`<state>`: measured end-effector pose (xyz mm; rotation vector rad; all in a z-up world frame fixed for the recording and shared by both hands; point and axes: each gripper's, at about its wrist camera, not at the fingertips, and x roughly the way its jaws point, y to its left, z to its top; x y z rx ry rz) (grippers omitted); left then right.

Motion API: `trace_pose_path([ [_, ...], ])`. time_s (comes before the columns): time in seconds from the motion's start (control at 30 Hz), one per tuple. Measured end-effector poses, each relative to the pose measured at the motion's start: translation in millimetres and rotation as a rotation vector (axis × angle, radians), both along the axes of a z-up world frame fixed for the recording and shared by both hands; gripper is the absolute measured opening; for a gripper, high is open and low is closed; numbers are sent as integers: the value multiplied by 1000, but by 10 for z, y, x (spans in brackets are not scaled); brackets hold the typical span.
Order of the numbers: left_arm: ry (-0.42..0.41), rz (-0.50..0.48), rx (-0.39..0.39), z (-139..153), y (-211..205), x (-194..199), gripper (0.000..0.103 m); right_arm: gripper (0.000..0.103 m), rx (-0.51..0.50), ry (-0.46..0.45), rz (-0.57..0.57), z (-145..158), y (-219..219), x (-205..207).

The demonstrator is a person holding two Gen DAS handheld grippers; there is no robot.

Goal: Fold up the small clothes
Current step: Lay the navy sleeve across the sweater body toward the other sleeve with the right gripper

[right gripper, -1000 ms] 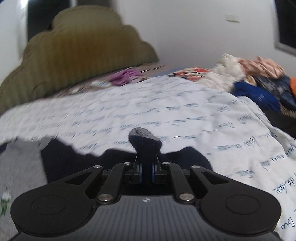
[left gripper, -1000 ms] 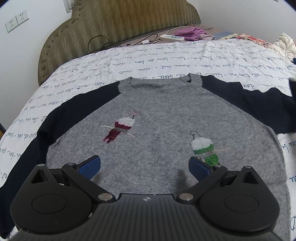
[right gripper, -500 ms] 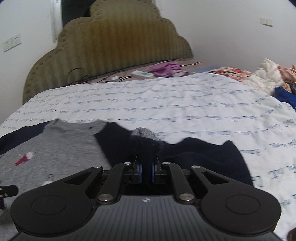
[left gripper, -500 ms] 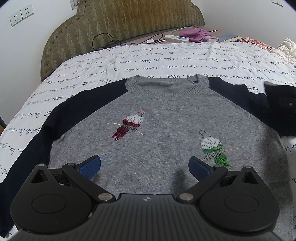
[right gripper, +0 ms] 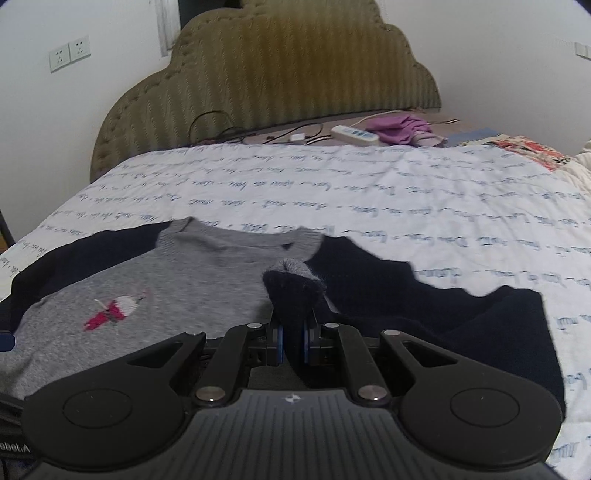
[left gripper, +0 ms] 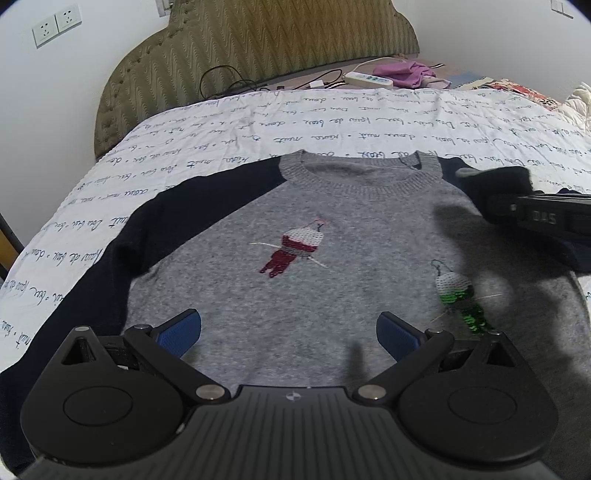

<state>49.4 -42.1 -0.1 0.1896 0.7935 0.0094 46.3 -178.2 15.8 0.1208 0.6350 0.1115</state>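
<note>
**Sweater flat on the bed, right sleeve cuff pinched and lifted**

So there's a small grey sweater [left gripper: 332,266] with navy sleeves lying face up on the bed, spread over a white quilt [left gripper: 258,122] printed with lines of blue handwriting. Neck points toward the olive headboard [left gripper: 258,48]. Two stitched birds on the chest, a red bird [left gripper: 295,247] near the middle and a green bird [left gripper: 458,299] off to the sweater's side nearer the right gripper.

The left gripper [left gripper: 288,332] hangs over the lower part of the sweater body with its blue pads spread wide, nothing between them. Can't really tell if it's touching the knit or just above it.

The right gripper [right gripper: 291,339] has its jaws closed tight on the right sleeve cuff [right gripper: 293,284], which sticks up in a little bunch with the grey ribbed edge on top. The rest of that navy sleeve [right gripper: 461,317] drapes away across the quilt. In the left wrist view, the cuff sits up near the collar.

Up by the headboard: a white power strip [left gripper: 367,78], some black cables [left gripper: 225,79], and a purple cloth [left gripper: 402,72]. Wall sockets [left gripper: 55,24] on the wall.
</note>
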Motion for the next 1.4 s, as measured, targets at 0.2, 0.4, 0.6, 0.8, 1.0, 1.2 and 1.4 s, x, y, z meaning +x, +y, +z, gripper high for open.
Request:
trace_pose_path([
  [0.2, -3, 4, -3, 3, 104, 7, 103, 10, -1, 22, 16, -58, 252, 135],
  [0.4, -15, -9, -9, 19, 230, -23, 103, 10, 7, 35, 10, -99, 432, 258],
  [0.6, -46, -32, 14, 67, 283, -113, 103, 10, 51, 37, 28, -64, 641, 418],
  [0.8, -46, -8, 9, 82, 454, -145, 103, 10, 69, 23, 95, 35, 1035, 580],
  [1.0, -47, 36, 7, 90, 654, -173, 103, 10, 73, 28, 151, 51, 1401, 704],
  [1.2, -63, 60, -3, 151, 784, -235, 103, 10, 126, 67, 154, -35, 1551, 821],
  [1.4, -54, 82, -22, 152, 873, -277, 103, 10, 149, 83, 154, -98, 1643, 870],
])
